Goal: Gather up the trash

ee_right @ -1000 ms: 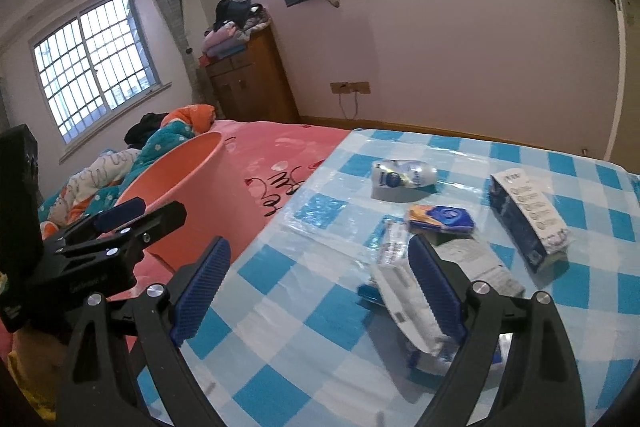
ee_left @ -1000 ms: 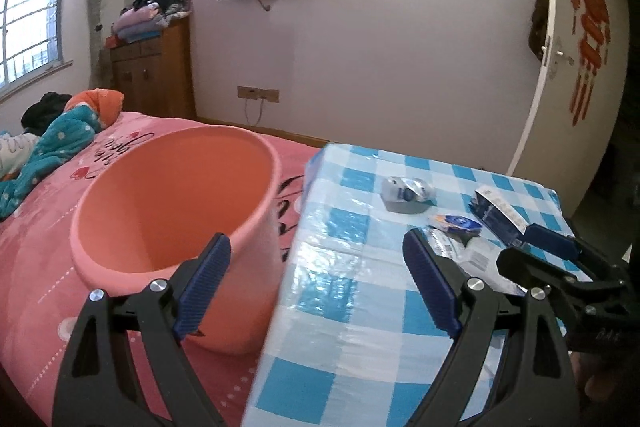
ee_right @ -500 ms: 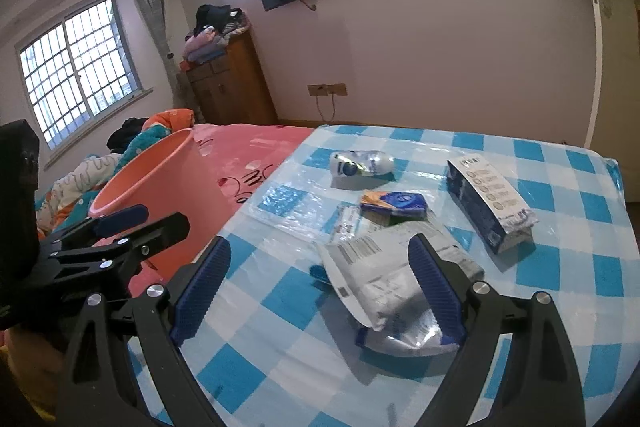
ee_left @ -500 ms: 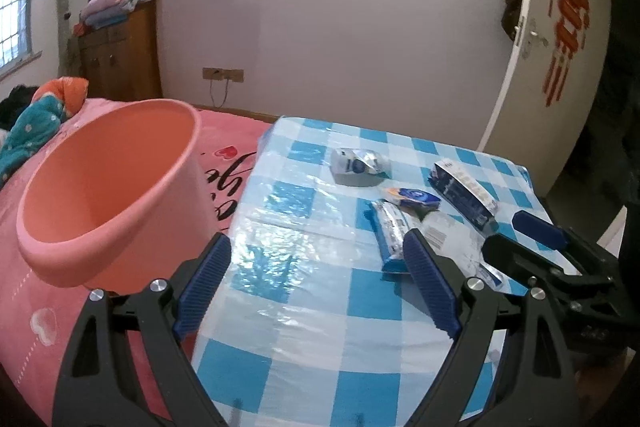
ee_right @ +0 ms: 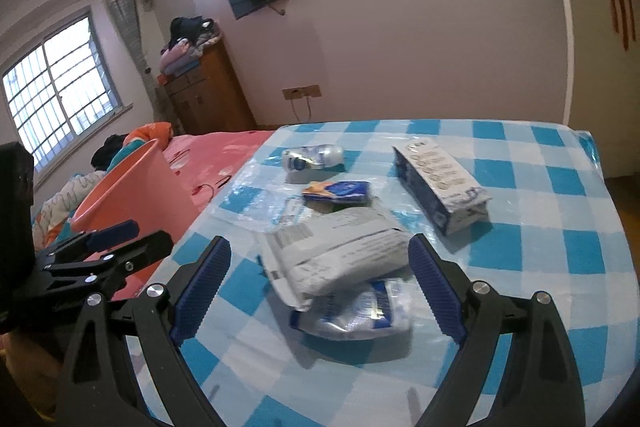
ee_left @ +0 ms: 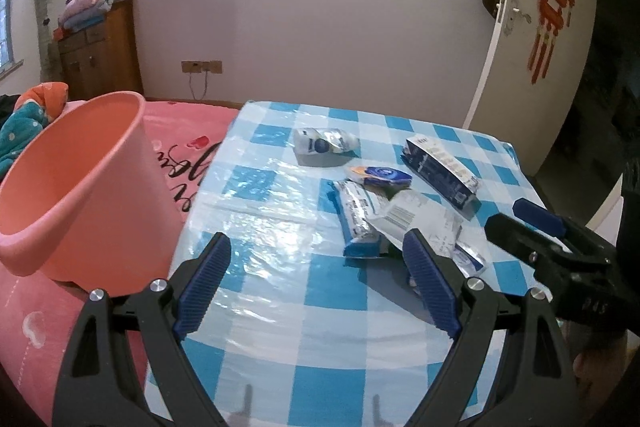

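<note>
Bare checked tablecloth [ee_right: 540,267] lies open at five o'clock of the wrapper pile [ee_right: 336,259]; a box [ee_right: 440,183] blocks one o'clock, a pink bucket [ee_left: 80,187] nine o'clock.

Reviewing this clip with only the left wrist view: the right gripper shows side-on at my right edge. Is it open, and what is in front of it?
Observer: The right gripper is open and holds nothing. In its own camera, the grey plastic mailer bag lies between its spread fingers, on the blue-checked tablecloth.
Operator: My own finger hides what is under that bag.
Observer: A crumpled blue-and-white plastic wrapper lies under the bag's near edge and sticks out toward the camera.
</note>
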`<state>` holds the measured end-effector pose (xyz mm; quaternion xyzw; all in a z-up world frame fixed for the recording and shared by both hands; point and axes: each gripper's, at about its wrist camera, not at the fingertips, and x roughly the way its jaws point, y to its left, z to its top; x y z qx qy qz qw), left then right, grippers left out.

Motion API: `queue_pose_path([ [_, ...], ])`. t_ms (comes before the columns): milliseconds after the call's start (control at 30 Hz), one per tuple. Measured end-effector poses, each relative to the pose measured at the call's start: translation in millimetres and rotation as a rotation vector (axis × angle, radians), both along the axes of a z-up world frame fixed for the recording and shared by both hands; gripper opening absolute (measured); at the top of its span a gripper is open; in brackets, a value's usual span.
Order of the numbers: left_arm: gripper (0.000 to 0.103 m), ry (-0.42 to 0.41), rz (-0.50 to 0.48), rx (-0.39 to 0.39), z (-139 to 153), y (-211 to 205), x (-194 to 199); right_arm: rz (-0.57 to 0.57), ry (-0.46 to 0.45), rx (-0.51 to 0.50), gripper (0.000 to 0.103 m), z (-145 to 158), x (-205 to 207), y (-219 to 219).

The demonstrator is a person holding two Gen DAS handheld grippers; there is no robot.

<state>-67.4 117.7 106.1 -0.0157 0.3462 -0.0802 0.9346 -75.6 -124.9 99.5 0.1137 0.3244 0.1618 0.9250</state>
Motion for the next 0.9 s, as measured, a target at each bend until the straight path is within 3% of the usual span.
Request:
queue_pose_path([
  [333, 0.088, 0.105, -0.060, -0.047, -15.7, -26.8, 30.7, -0.099, 0.064, 0.035, 0.089, -19.0, 10.2, -53.2],
  [600, 0.088, 0.138, -0.055, -0.037, -15.7, -41.1, 108.3, -0.147, 0.118, 0.040, 0.089, -31.7, 20.3, -84.8],
  [900, 0.088, 0.162, -0.192, 0.235, -33.1, -57.8, 203.6, -0.120, 0.224, 0.058, 0.089, -48.9, 47.7, -97.2],
])
